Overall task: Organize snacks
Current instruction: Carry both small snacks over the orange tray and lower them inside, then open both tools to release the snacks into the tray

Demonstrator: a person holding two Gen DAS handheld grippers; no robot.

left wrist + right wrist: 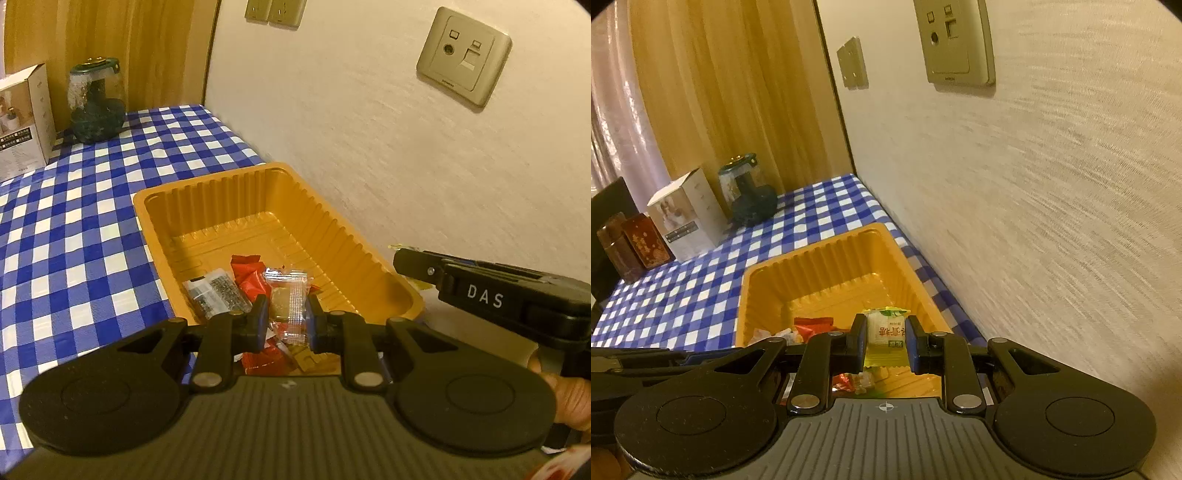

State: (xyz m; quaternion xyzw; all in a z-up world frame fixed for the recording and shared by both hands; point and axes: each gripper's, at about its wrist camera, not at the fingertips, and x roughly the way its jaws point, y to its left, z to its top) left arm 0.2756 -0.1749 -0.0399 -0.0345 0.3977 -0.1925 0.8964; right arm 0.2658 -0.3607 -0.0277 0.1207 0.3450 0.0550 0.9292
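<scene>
An orange plastic tray (332, 221) sits on the blue checked tablecloth by the wall; it also shows in the right wrist view (827, 266). Inside lie a red snack packet (249, 275) and a black-and-clear packet (216, 291). My left gripper (287, 317) is shut on a clear-wrapped snack (291, 295) over the tray's near end. My right gripper (886, 343) is shut on a yellow-and-white candy packet (886, 332) above the tray's near right part. The right gripper's body (487, 295) shows at the right of the left wrist view.
A glass jar (96, 103) and a white box (26, 118) stand at the table's far end by a wooden panel. Two dark red tins (631, 243) stand left of the box. The wall with sockets (463, 55) runs along the tray's right side.
</scene>
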